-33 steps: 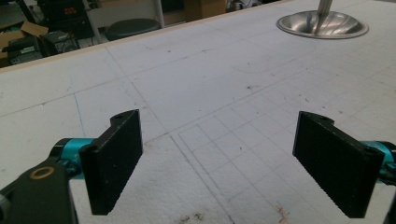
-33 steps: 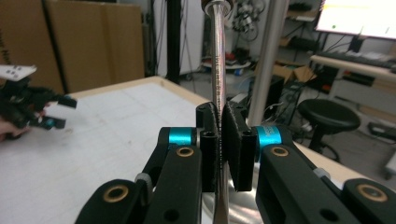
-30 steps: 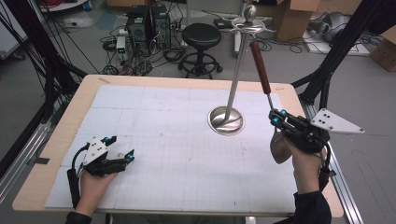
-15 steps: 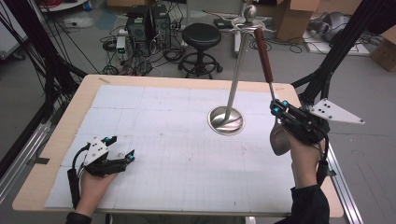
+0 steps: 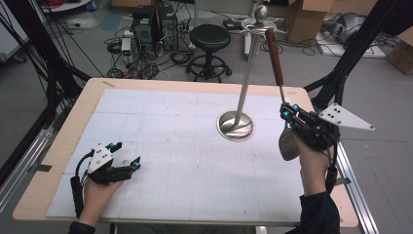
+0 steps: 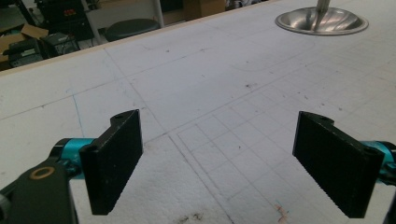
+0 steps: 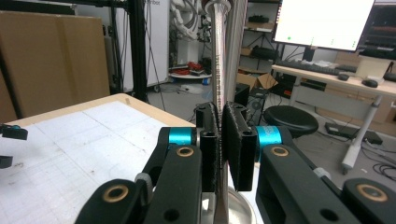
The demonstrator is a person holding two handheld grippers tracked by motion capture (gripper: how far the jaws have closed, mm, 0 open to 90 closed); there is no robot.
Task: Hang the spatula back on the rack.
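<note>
High view: the right gripper point(image 5: 288, 113) holds a ladle point(image 5: 281, 92) upright, just right of the stand point(image 5: 237, 124) on the worktop point(image 5: 160, 87).
Left gripper view: the left gripper point(image 6: 219, 158) gapes wide, holding nothing.
Right gripper view: its jaws clamp the ladle's shaft.

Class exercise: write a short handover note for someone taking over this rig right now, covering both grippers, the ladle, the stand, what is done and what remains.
Right gripper: shut on the ladle, held upright, wooden handle up, bowl down by the hand, off the table.
Left gripper: open, idle, low over the table's near left.
Stand: upright mid-table, hooks at top.
Done: ladle gripped and lifted.
Left: probably hang it on the stand.
</note>
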